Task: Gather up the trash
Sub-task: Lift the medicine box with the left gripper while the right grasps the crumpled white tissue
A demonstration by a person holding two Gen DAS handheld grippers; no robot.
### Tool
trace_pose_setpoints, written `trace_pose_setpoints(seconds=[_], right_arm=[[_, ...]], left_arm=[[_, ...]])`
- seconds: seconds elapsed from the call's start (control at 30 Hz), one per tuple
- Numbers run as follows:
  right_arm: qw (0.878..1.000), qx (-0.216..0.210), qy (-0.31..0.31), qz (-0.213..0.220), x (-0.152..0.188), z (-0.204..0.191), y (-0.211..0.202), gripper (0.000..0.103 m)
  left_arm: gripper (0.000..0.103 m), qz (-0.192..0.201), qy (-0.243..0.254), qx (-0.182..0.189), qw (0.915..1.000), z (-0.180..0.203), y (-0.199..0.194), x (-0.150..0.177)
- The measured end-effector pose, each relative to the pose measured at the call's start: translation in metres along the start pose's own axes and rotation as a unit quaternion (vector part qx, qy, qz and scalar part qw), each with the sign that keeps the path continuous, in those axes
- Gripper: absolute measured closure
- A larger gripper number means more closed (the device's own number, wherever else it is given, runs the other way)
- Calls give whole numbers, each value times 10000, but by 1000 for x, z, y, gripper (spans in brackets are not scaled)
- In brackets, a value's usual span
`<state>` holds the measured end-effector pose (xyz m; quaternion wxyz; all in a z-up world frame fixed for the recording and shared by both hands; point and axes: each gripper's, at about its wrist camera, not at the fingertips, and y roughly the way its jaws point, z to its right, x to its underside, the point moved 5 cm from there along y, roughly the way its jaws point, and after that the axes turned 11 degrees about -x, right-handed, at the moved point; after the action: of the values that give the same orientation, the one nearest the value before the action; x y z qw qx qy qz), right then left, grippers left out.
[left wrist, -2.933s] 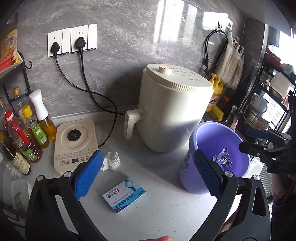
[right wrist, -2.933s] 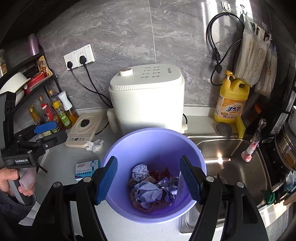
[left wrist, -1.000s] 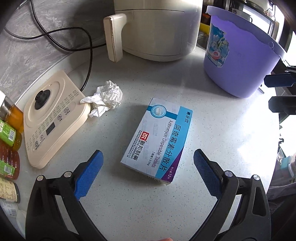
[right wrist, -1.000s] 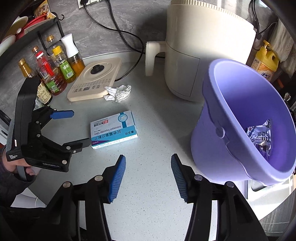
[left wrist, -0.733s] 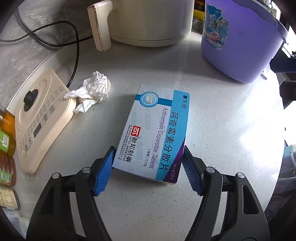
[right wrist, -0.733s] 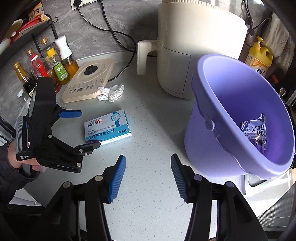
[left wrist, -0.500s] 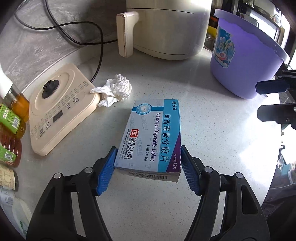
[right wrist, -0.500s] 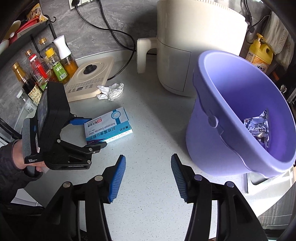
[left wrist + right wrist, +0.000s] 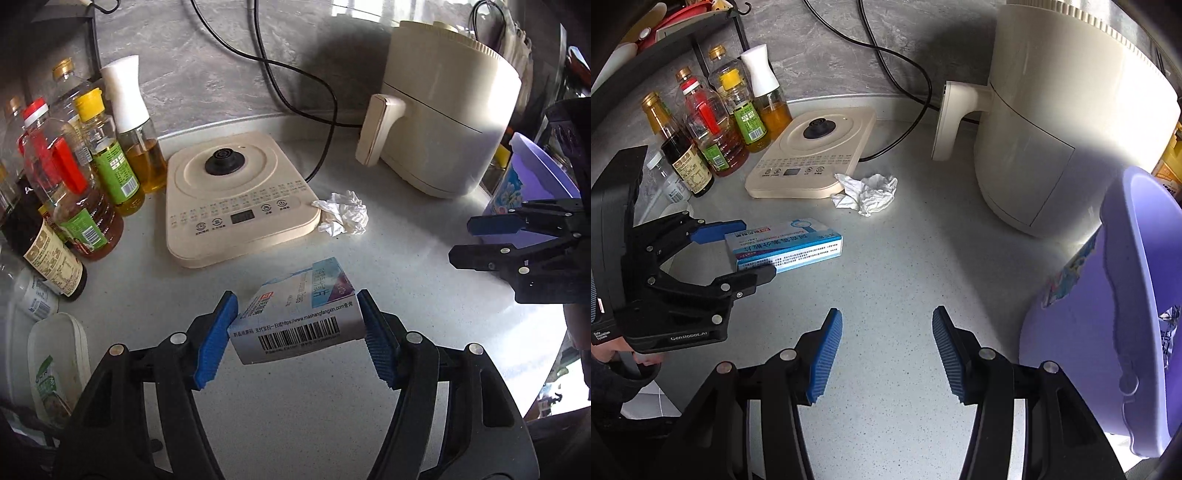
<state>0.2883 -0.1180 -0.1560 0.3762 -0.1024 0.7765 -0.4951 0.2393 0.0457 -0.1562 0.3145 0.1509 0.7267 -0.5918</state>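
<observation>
My left gripper (image 9: 297,341) is shut on a white and blue medicine box (image 9: 295,328), lifted off the grey counter with its barcode end toward the camera. The right wrist view shows the same box (image 9: 783,245) held level between the left gripper's blue pads (image 9: 716,230). A crumpled white tissue (image 9: 341,218) (image 9: 868,194) lies beside the cream cooker base. My right gripper (image 9: 886,349) hangs open over bare counter, nothing between its fingers. The purple bucket (image 9: 1137,314) stands at the right with foil wrappers inside; it shows at the right edge (image 9: 532,184) in the left wrist view.
A cream air fryer (image 9: 1060,122) stands at the back beside the bucket, its black cable trailing along the wall. A flat cooker base (image 9: 232,195) sits left of the tissue. Several oil and sauce bottles (image 9: 77,192) crowd the far left.
The left gripper closed on the medicine box and lifted it off the counter, tilting it so the barcode end faces the camera. The right gripper slid left, still open.
</observation>
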Motion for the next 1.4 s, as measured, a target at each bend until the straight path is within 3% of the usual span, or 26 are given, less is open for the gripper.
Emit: trace_pose_setpoints(seconds=[0.43,0.57,1.0,1.13,1.2,1.23,1.27,1.4], right_arm=[[9985,-346,-406,-72,-64,4,54,51],[9985,-393,-361,-121,-75,12,75,44],[9985,-440,-309,-77,-110,31,127,40],[9985,-411,-342,-83,-116,32,138,50],[9983,-409,-389,-157,-115,32,143,65],[9980,-404,-434,-222,-113,31,145,79],[9977,-394,-486,-254,-111,30,146,84],[9963,-426,-674,-323,-103,25,139,92]], left_arm=[[37,-3,-907,-871,9921,-48,-4,-12],[37,-95,-1052,-1068,9887,-57,-3,-10],[37,-196,-1151,-1233,9855,-61,5,-10],[37,-118,-1186,-1200,9856,-62,1,-9],[37,-62,-1218,-1162,9857,-62,-4,-9],[37,-30,-1242,-1135,9857,-62,-6,-9],[37,10,-1265,-1115,9857,-62,-10,-8],[37,180,-1286,-1024,9862,-59,-24,-8]])
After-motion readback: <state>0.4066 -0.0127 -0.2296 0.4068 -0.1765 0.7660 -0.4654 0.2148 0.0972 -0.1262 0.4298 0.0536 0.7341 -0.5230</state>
